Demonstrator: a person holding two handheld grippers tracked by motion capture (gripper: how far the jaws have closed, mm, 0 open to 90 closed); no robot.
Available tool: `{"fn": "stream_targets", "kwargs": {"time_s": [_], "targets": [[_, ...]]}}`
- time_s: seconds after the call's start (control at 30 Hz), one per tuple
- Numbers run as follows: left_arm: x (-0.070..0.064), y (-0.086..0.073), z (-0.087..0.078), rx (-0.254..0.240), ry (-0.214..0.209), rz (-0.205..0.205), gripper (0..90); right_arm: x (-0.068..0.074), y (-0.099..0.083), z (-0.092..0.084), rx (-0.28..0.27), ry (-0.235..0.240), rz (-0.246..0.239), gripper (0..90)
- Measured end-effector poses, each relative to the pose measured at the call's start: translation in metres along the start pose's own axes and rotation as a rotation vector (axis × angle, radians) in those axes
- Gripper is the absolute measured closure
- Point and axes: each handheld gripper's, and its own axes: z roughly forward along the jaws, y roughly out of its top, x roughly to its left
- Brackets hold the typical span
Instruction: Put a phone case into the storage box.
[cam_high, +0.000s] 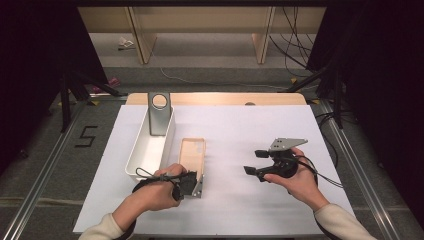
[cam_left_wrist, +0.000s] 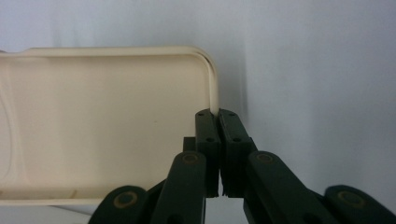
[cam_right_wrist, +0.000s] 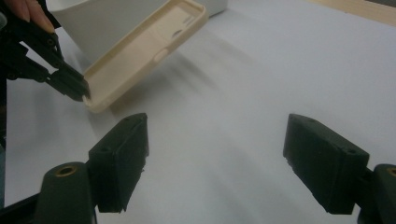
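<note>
We log the left gripper near the desk's front edge, left of centre, clenched on the near end rim of a cream phone case. In the left gripper view the two black pads meet on the thin wall of the phone case at its rounded corner, with the hollow inside of the case facing the camera. In the right gripper view the left gripper pinches that same end, and the phone case tilts, its far end higher than the pinched end; we cannot tell whether the pinched end touches the desk sheet.

The right gripper sits at about the same depth, right of centre, well apart from the case. We note it released: in the right gripper view its jaws stand wide with bare white sheet between them.

Just left of the case lies a long white tray, running from near the front-left part of the desk toward the far edge. At its far end a grey metal bracket with a round hole stands upright, near the desk's far-left corner.
</note>
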Motion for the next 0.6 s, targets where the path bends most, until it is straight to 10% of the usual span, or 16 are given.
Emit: {"fn": "stream_targets", "kwargs": {"time_s": [0.6], "targets": [[0.005,0.033,0.000,-0.030,0.010,0.060,87.1,-0.002,0.031,0.053,0.006,0.047,0.069,23.9]]}}
